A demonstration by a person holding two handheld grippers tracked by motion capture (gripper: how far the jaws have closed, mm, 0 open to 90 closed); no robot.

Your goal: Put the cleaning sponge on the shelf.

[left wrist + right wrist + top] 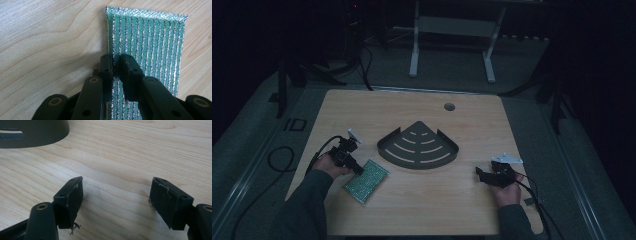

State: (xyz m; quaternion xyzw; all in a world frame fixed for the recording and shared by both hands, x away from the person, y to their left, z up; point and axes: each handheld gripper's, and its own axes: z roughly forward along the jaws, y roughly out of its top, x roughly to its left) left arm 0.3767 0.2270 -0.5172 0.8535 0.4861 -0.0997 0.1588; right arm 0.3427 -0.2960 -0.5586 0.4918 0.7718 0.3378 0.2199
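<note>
**Left gripper pinches the green scouring pad near the corner shelf**

The dark, fan-shaped corner shelf [418, 146] sits at the middle of the wooden table [472, 120] and serves as the landmark. The green scouring pad [366, 180], glittering with silver threads, lies flat on the wood just off the shelf's near-left side, close to it but apart from it.

The left gripper [353, 166] reaches the pad from the side away from the shelf. In the left gripper view its jaws are drawn close together on the pad's long edge [147, 50], with a narrow fold of the fabric squeezed between the pads; the rest of the pad stretches away flat on the table. The left hand [331, 165] holds the gripper low over the wood.

The right gripper [484, 176] rests off the shelf's near-right side, well apart from it. In the right gripper view its jaws stand wide apart over bare wood, with nothing between them, and the shelf's curved wall [37, 135] shows at the top left.
</note>
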